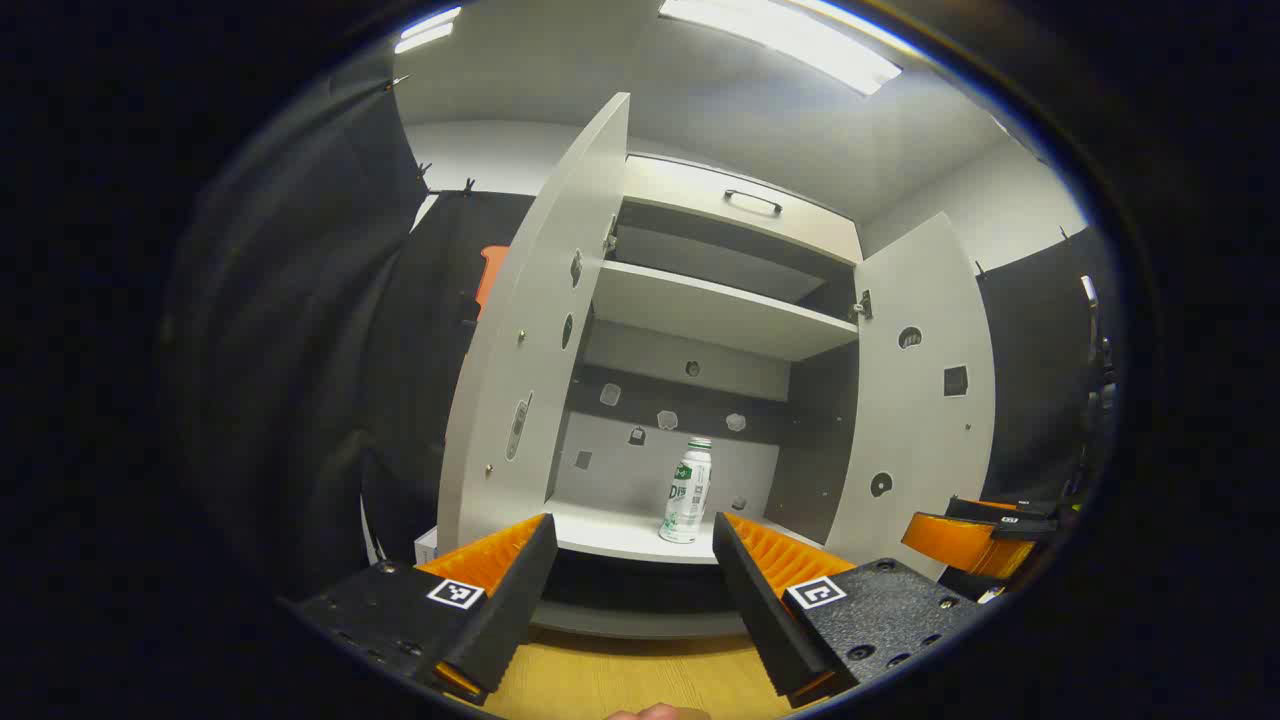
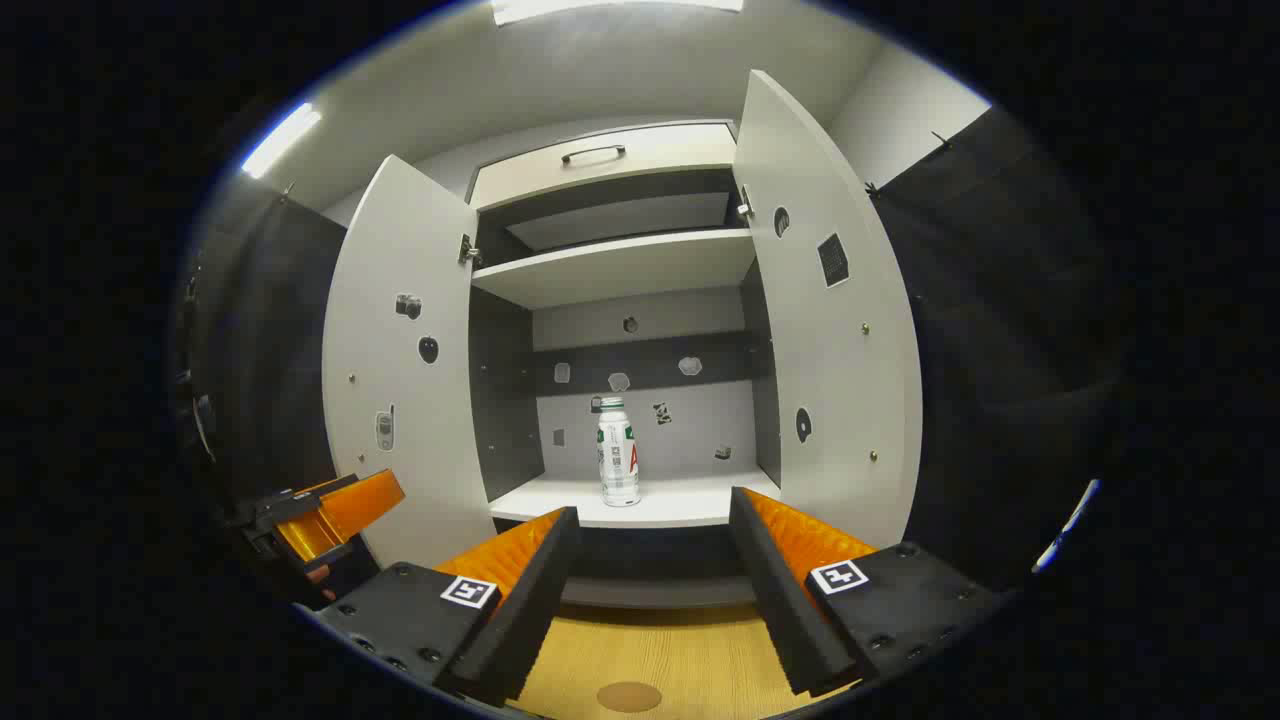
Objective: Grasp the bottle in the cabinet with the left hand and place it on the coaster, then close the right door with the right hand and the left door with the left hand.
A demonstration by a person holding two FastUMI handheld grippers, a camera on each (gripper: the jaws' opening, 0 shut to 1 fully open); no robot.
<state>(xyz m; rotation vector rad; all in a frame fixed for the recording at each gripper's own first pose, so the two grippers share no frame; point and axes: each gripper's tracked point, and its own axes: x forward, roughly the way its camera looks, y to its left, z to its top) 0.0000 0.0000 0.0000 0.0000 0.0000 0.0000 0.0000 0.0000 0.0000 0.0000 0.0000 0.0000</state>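
Left gripper view looks straight into 1 tall cabinet (image 1: 700, 300), and the right gripper view faces it too, with both doors swung wide: the left door (image 1: 530, 340) and the right door (image 1: 915, 390). Inside I count 2 shelves, an upper shelf (image 1: 720, 310) that looks bare and a lower shelf (image 1: 620, 535). On that lower shelf stands 1 bottle (image 1: 687, 490), upright, white-capped, well back from the front edge and apart from the walls.

Below the cabinet runs a wooden table (image 2: 640, 650), and on it, near the bottom of the right gripper view, lies 1 round coaster (image 2: 628, 696), well apart from the bottle.

There are 2 grippers. The left gripper (image 1: 632, 580) hangs released, fingers spread wide and nothing between them, aimed roughly at the bottle but short of the shelf. The right gripper (image 2: 652, 580) is likewise spread and grasps nothing.

By my reading, the 1st step is barely begun: the bottle is not yet grasped. The next move calls for the left gripper to reach forward into the cabinet, straddle the bottle's body with both fingers, and squeeze before lifting it out toward the coaster. Both doors remain to be closed afterwards.
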